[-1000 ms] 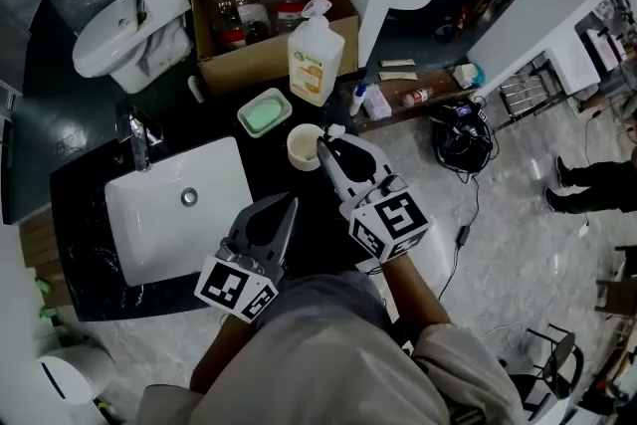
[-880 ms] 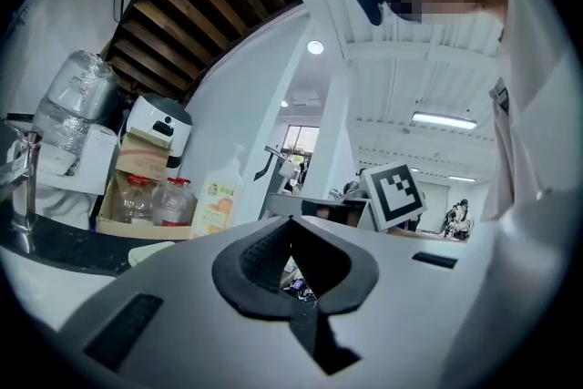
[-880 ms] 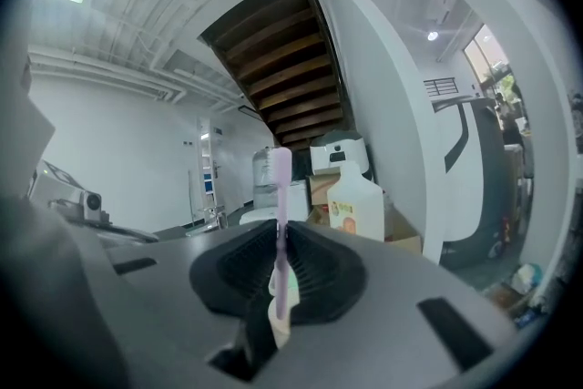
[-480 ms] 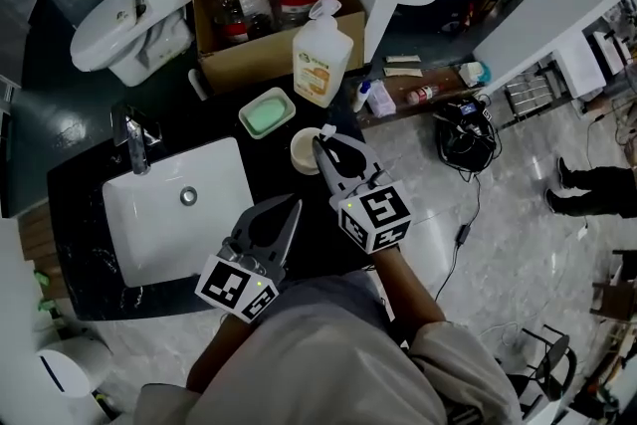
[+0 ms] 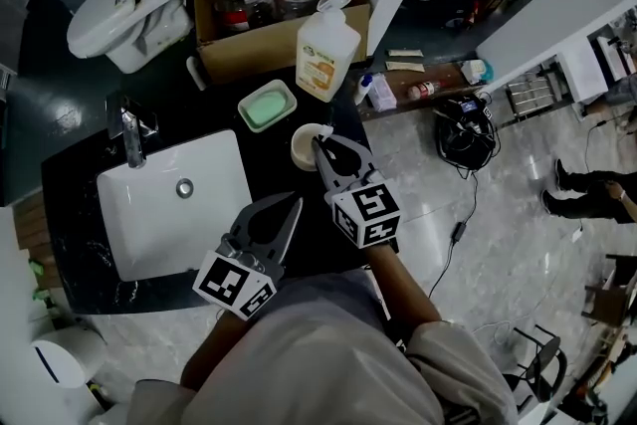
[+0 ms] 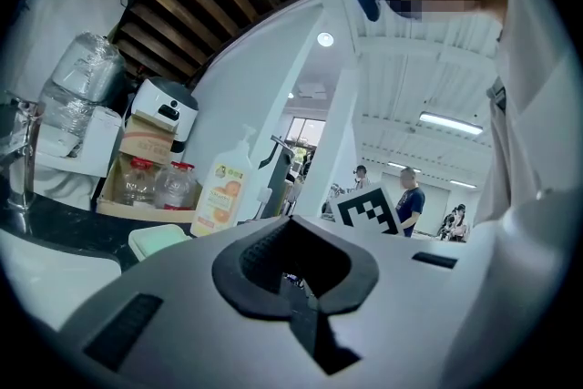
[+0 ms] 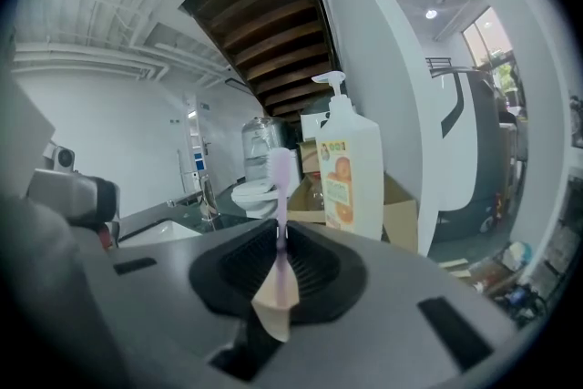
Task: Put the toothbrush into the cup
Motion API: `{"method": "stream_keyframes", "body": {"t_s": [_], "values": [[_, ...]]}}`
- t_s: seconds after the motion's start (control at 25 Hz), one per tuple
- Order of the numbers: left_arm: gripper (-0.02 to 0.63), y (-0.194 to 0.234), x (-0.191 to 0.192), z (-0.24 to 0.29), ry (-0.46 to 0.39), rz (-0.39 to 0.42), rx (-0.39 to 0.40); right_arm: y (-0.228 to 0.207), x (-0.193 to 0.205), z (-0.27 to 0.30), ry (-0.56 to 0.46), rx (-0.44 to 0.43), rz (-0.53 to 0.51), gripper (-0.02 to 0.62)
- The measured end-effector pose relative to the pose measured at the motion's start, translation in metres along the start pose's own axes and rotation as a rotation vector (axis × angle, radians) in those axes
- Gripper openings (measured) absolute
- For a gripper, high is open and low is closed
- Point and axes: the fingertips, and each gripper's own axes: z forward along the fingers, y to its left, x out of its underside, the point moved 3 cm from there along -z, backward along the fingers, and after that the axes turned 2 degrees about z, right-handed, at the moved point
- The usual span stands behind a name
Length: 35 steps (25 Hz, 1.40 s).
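Head view: the right claw (image 5: 319, 147) sits at the rim of the cup (image 5: 302, 151), which stands on the black desk (image 5: 214, 119) just right of the sink (image 5: 149, 224). The left claw (image 5: 294, 204) is nearer the person, apart from the cup.

Left gripper view: the jaws are pressed together with nothing between them.

Right gripper view: the jaws pinch the toothbrush (image 7: 279, 228) by its handle, with the bristle end pointing away from the claw.

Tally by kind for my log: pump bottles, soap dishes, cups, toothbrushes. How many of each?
Pump bottle: 1
Soap dish: 1
Cup: 1
Toothbrush: 1
Total: 4
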Motion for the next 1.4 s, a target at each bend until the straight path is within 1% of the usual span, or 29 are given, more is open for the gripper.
{"method": "stream_keyframes", "body": {"t_s": [0.28, 0.68, 0.88, 1.08, 1.4], "values": [[0.009, -0.002, 0.002, 0.000, 0.000, -0.008, 0.011, 0.000, 0.011, 0.006, 0.036, 0.001, 0.004, 0.044], [0.009, -0.005, 0.003, -0.001, -0.006, -0.008, 0.010, -0.002, 0.014, 0.008, 0.049, 0.017, -0.018, 0.046], [0.009, -0.007, 0.002, -0.003, -0.011, -0.005, 0.006, -0.004, 0.015, 0.008, 0.058, 0.023, -0.015, 0.076], [0.009, -0.013, 0.002, -0.003, -0.013, 0.006, 0.007, -0.007, 0.014, 0.003, 0.052, 0.038, -0.008, 0.081], [0.009, -0.018, 0.000, -0.007, -0.026, 0.016, 0.001, -0.002, 0.010, -0.010, 0.027, 0.026, -0.019, 0.081]]}}
